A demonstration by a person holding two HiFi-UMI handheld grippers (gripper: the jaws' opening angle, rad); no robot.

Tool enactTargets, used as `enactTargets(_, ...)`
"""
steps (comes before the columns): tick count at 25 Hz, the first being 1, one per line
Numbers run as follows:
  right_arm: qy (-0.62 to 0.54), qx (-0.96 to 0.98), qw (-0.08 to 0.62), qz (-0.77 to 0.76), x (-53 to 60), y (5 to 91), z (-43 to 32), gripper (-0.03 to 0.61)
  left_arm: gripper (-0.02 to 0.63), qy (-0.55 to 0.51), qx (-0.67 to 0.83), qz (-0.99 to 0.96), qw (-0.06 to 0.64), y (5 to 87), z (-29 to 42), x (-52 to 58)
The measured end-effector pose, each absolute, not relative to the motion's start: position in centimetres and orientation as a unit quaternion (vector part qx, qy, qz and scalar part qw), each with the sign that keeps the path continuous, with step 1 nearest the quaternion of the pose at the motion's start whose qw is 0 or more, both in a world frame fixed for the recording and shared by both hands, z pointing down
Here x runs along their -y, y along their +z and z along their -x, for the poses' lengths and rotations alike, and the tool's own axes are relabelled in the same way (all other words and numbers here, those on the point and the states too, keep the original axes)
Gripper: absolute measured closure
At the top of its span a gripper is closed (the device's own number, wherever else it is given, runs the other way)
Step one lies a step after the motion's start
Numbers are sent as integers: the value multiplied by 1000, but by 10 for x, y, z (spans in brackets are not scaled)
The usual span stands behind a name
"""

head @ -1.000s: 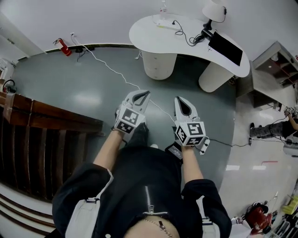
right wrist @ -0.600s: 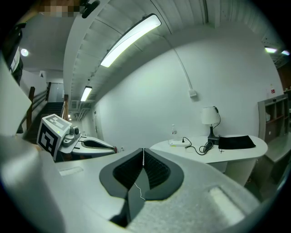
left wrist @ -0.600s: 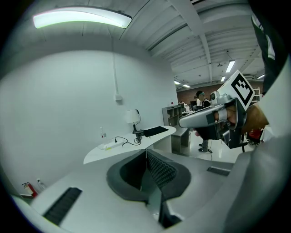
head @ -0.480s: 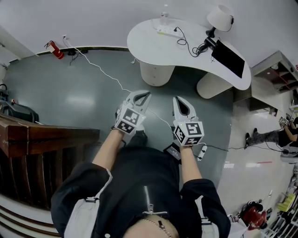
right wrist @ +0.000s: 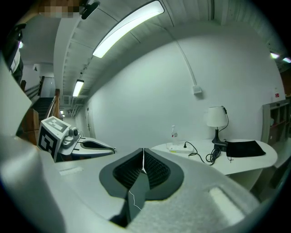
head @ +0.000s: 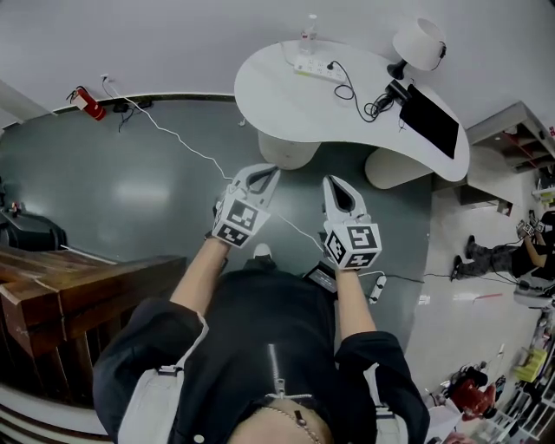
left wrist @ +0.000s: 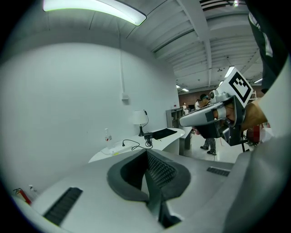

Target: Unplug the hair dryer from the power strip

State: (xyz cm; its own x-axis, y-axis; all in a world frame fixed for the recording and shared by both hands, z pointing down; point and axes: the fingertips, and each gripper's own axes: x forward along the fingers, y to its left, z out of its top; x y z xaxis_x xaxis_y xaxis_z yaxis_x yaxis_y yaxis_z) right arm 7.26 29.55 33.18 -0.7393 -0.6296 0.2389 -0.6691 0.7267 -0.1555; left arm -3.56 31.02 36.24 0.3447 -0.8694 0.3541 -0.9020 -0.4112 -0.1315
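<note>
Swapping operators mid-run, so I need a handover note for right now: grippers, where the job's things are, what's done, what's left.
Left gripper: shut, empty. Right gripper: shut, empty. Both are held out in front of the person, short of the white table.
Power strip lies on the table's far side, near a bottle. A black plug sits in it. Its cord runs to a dark object by the lamp, probably the hair dryer.
Done: nothing, plug is in.
Left: reach the table, grip the plug, pull it out.

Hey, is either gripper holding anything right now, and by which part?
Nothing is held: the left gripper and the right gripper are both shut and empty, short of the curved white table carrying the white power strip.
</note>
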Motion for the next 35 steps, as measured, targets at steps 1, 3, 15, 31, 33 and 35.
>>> enactTargets(1,117,924,86,-354,-291,333,-70,574,601,190,541,-818,42,363,40,-306)
enactTargets(3,120,922,86,-359,-283,335,-64,574,601,189,540,-820,40,365,48,-299)
enactTargets(15,134,924,90,-346,-221,354,-34,574,601,191,536,-821,49,377,67,-236)
enactTargets(31,126,937,74,-316,-76,346,-24,574,601,228,545,-805,58,386,74,-109)
enactTargets(33,128,937,74,-317,-63,348,-29,574,601,232,547,-802,60,387,74,-97)
enactTargets(35,131,936,72,-319,-55,349,-33,574,601,237,545,-802,62,386,73,-88)
